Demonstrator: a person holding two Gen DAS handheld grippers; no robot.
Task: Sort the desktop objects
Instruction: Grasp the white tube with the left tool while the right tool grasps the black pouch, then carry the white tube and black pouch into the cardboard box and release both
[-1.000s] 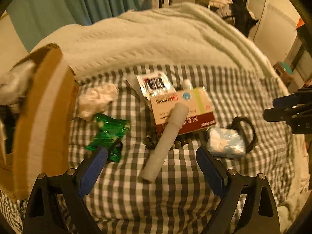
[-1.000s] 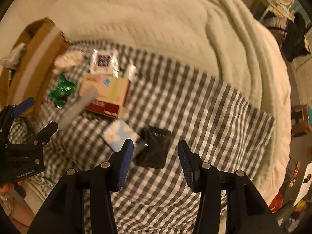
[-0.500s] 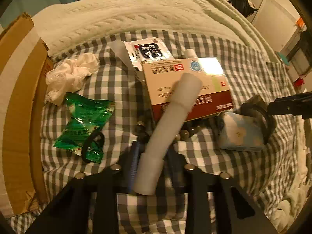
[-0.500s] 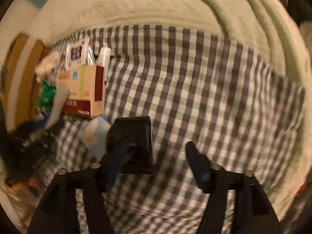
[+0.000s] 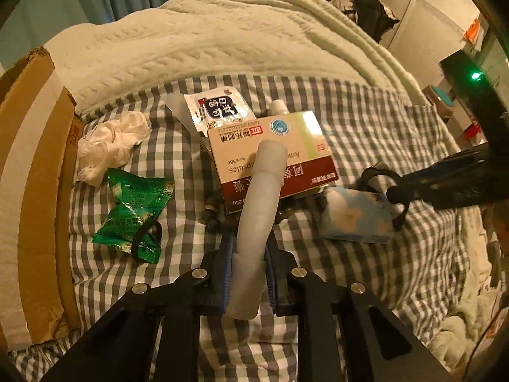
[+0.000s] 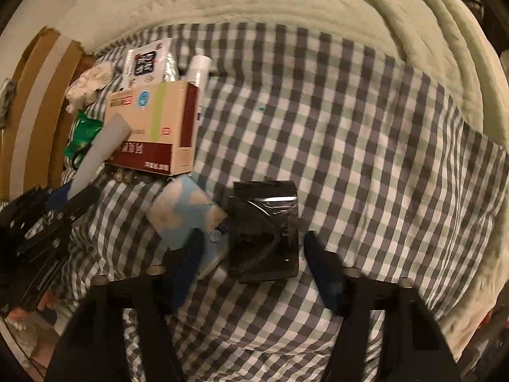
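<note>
L gripper [image 5: 248,273] clamps our pale squeeze tube [image 5: 259,210] near its crimped end, likely for lifting. R gripper [image 6: 251,267] wide, straddling black glossy pouch [image 6: 264,229] w/o contact.

We see open checkered cloth [image 6: 366,146] right of the black pouch [image 6: 264,232], while left is crowded: tissue pack [image 6: 184,213], medicine box [image 6: 152,127], white tube [image 5: 259,210], cardboard box [image 5: 35,191] walling the edge.
</note>
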